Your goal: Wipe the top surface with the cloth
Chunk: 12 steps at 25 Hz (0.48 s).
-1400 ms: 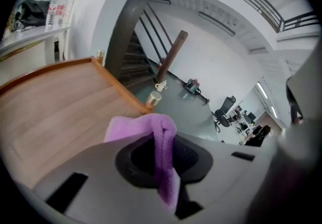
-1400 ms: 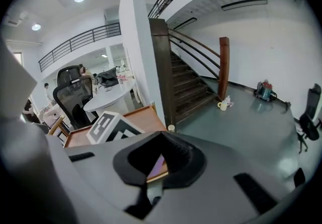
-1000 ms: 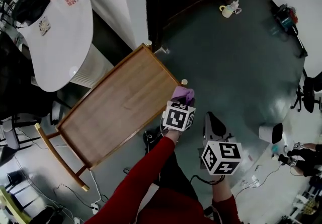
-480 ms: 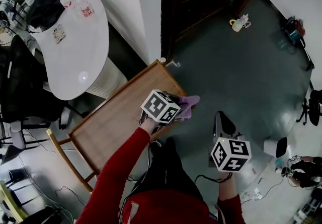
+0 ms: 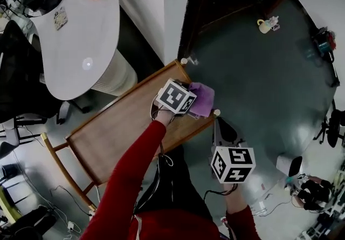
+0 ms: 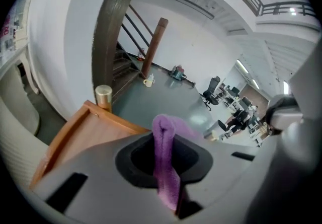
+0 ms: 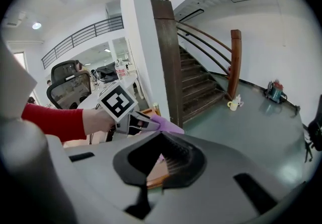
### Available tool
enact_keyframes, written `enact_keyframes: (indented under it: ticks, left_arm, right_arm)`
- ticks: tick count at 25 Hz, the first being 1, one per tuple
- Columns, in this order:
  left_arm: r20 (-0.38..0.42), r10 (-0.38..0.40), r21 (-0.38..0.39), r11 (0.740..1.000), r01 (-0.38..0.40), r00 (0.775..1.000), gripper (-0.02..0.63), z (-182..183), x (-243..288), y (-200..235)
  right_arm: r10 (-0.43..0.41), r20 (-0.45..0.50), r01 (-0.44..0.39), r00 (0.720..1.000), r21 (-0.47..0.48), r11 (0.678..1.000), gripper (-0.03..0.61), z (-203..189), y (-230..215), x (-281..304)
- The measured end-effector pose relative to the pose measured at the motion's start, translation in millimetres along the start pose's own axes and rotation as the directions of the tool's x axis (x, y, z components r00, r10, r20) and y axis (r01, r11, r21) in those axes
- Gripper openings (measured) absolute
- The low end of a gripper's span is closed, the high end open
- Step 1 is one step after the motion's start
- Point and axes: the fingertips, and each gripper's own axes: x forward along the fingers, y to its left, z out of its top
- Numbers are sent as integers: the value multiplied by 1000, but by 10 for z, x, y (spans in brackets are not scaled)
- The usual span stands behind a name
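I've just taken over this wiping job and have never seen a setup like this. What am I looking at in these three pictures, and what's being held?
There is no robot arm here. A person in a red sleeve holds a hand-held gripper in each hand. The cubes with square markers are part of those grippers.

The overhead picture comes from a camera on the person's head, looking steeply down. The other two come from cameras riding on each gripper, looking along its jaws.

The left hand-held gripper is shut on a purple cloth. It is at the right end of the wooden top, which has a raised rim. The right hand-held gripper hangs just off that end, over the floor, with its jaws together on nothing.
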Motion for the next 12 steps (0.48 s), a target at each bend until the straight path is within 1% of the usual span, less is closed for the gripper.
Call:
enact_keyframes:
  ticks: [4,8,10,12]
  left_arm:
    - [30,72,-51,996,-70,997,44,157,-74,411]
    - [65,185,-97,979,-178,981,44,328,-250,885]
    - [61,198,-113,975,-191,978,44,372,-295,1012]
    - [49,188,-112,977,-181,981,44,388,-304,1043]
  right_arm:
    - [33,-8,-33,999,-36,999,3,76,130,138]
    - [52,-9,-52,999,-52,997,3,121,232,201]
    - [55,-12,-56,998,-61,997,3,140,264,210]
    - [55,-13,-56,998,-71,996,3,152,277,210]
